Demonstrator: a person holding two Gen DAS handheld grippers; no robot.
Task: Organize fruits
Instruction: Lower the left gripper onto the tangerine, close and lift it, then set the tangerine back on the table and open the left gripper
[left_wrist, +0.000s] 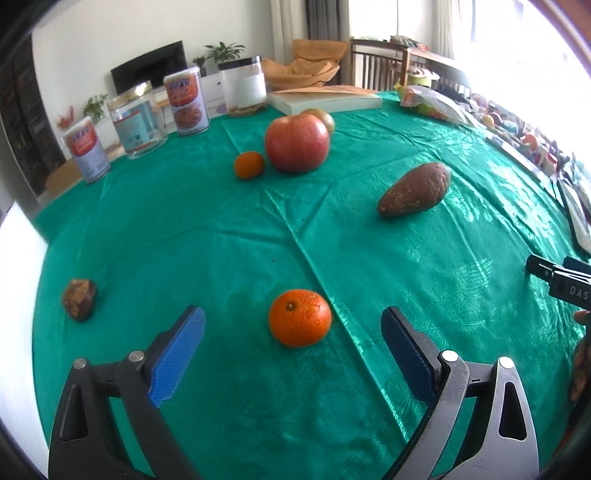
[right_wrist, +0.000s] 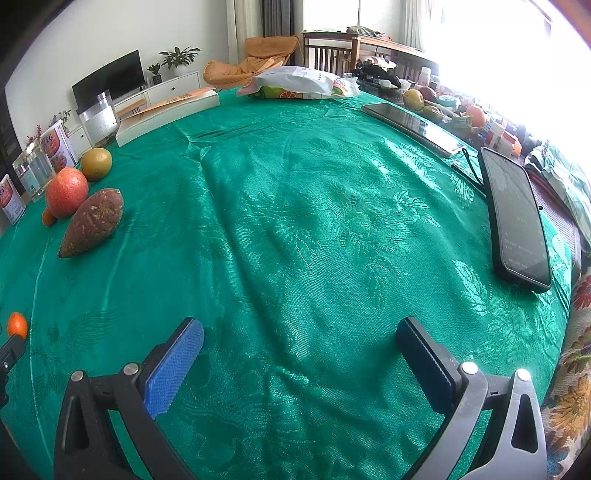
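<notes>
1. Left gripper (left_wrist: 293, 338): jaws spread wide, holding nothing. An orange (left_wrist: 299, 318) sits on the green tablecloth (left_wrist: 221, 240) between the blue pads (left_wrist: 177, 354), touching neither.
2. Right gripper (right_wrist: 299, 350): jaws wide apart, nothing in them, only bare cloth ahead.
3. Left view, near left: a small brown lumpy fruit (left_wrist: 79, 299), alone, well apart from the orange.
4. Mid right: sweet potato (left_wrist: 414, 189) lying on its side, apart from the rest.
5. Further back: red apple (left_wrist: 297, 143) with a small tangerine (left_wrist: 249, 165) just beside it on its left; a greenish fruit (left_wrist: 324, 119) sits behind the apple, partly hidden.
6. Back edge: three cans and jars (left_wrist: 186, 101) in a row, plus a white book (left_wrist: 325, 100).
7. Right view, right side: a black phone (right_wrist: 517, 221) on the cloth, with a second phone (right_wrist: 413, 125) beyond it.
</notes>
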